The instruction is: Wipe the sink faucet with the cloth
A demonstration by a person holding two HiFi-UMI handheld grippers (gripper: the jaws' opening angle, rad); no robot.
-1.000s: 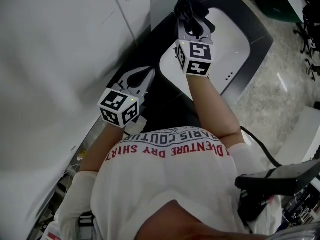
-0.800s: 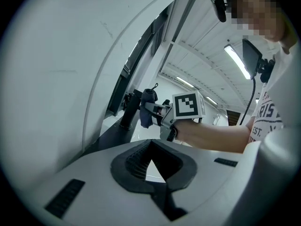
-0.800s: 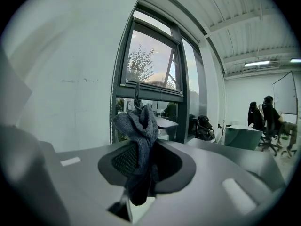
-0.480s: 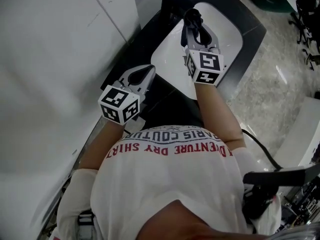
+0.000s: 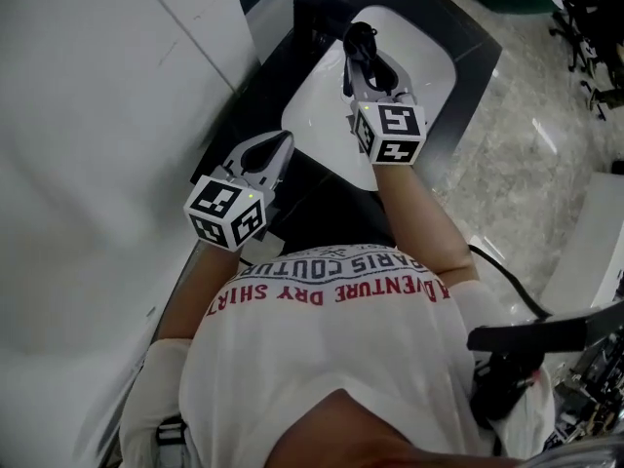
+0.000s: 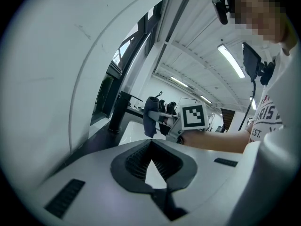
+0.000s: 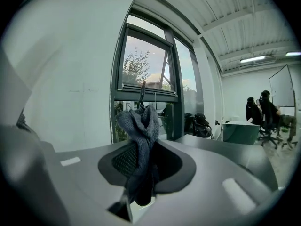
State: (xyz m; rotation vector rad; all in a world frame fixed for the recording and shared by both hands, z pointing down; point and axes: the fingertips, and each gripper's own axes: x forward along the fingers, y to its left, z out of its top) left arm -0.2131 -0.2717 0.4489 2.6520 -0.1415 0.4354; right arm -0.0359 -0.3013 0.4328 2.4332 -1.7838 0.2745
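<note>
Holding dark cloth (image 7: 140, 135) clamped in your right gripper (image 5: 363, 49): jaws closed on bunched folds, cloth end sticking out past tips. Cloth is above white sink (image 5: 429, 81) basin, near black faucet (image 5: 314, 13); left gripper view shows gap between the two. Your left gripper (image 5: 277, 146) hovers over dark counter (image 5: 322, 198) beside sink, jaws together, nothing between them.
</note>
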